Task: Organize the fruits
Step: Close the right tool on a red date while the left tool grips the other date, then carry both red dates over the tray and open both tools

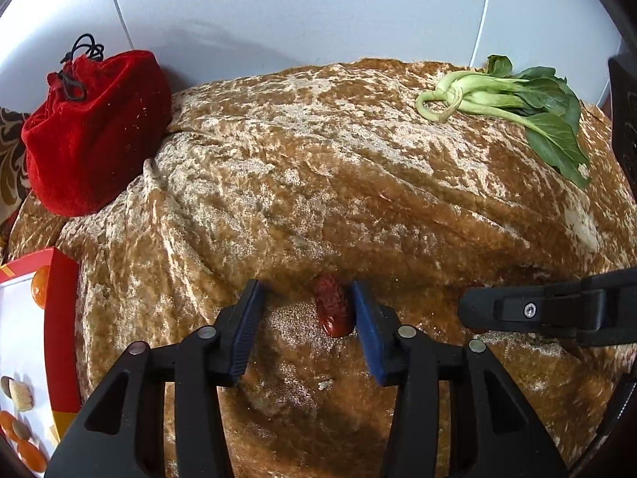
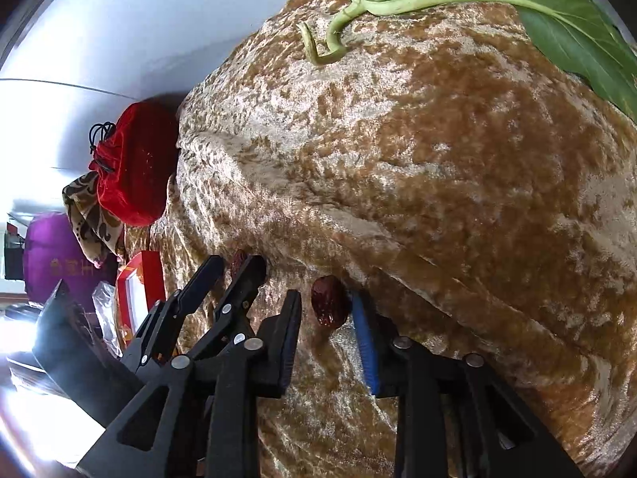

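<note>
Straddling one red date (image 1: 333,310) each on the brown cloth (image 1: 358,167), left gripper (image 1: 306,314) and right gripper (image 2: 327,314) sit parted, unclenched, dates lying lengthwise along the fingers, hugging each right-hand pad.

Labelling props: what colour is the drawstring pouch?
Red velvet pouch with a black cord; clearest in the left wrist view.

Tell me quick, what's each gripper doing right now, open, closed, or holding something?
Left gripper: open, straddling a red date on the cloth, not yet clamped.
Right gripper: open, around another red date, pads not pressing it.
</note>
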